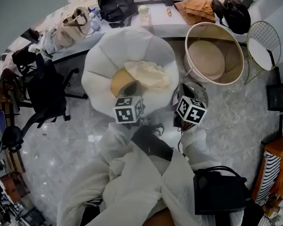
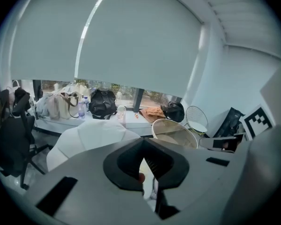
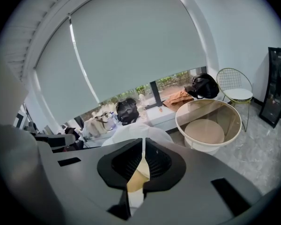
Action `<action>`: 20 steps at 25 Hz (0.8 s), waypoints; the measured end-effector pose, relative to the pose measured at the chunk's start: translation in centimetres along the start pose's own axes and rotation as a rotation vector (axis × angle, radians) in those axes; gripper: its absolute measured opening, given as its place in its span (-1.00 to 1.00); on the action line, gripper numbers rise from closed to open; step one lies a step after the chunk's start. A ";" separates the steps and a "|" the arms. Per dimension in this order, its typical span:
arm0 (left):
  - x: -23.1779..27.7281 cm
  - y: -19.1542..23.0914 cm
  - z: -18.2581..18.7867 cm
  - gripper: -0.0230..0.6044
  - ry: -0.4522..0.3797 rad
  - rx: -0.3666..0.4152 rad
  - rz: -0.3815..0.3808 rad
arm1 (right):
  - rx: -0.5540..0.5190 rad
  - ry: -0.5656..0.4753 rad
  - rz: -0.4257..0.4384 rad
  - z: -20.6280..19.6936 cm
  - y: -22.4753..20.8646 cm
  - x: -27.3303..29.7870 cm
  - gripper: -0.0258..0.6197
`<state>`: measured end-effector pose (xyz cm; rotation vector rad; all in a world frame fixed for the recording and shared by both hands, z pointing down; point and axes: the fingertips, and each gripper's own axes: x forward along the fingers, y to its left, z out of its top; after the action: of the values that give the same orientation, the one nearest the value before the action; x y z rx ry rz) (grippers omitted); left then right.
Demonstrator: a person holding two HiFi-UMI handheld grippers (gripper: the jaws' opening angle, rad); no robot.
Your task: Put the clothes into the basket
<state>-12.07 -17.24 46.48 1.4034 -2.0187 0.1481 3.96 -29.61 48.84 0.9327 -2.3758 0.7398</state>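
A cream garment (image 1: 148, 74) lies bunched on the seat of a white round armchair (image 1: 104, 65), over a tan piece (image 1: 120, 81). The round basket (image 1: 236, 55) stands on the floor to the chair's right, with only its beige bottom showing inside. My left gripper (image 1: 134, 89) hovers at the chair's near edge, just short of the tan piece, jaws together and holding nothing (image 2: 143, 165). My right gripper (image 1: 192, 91) hangs between chair and basket, also shut and bare (image 3: 143, 161). Cream and tan cloth shows through its narrow slit. The basket (image 3: 227, 114) sits ahead to its right.
A black office chair (image 1: 47, 91) stands left of the armchair. Behind runs a counter (image 1: 155, 18) with bags, bottles and an orange cloth (image 1: 195, 8). A wire chair (image 1: 264, 44) is right of the basket. A black bag (image 1: 219, 189) hangs by my right side.
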 end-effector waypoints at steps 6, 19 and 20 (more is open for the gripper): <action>2.7 3.2 -0.4 -0.91 -0.005 -0.044 0.006 | -0.029 0.036 -0.023 -1.0 0.2 3.9 -0.81; 15.5 7.6 -7.1 -0.91 -0.032 -0.026 -0.051 | 0.044 0.062 -0.057 -10.8 -4.3 17.3 -0.81; 17.1 8.1 -8.7 -0.91 -0.035 -0.038 -0.048 | 0.047 0.059 -0.059 -12.3 -5.1 18.7 -0.81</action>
<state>-18.61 -23.48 65.23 1.4389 -2.0035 0.0642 -1.74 -33.67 70.70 0.9828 -2.2790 0.7930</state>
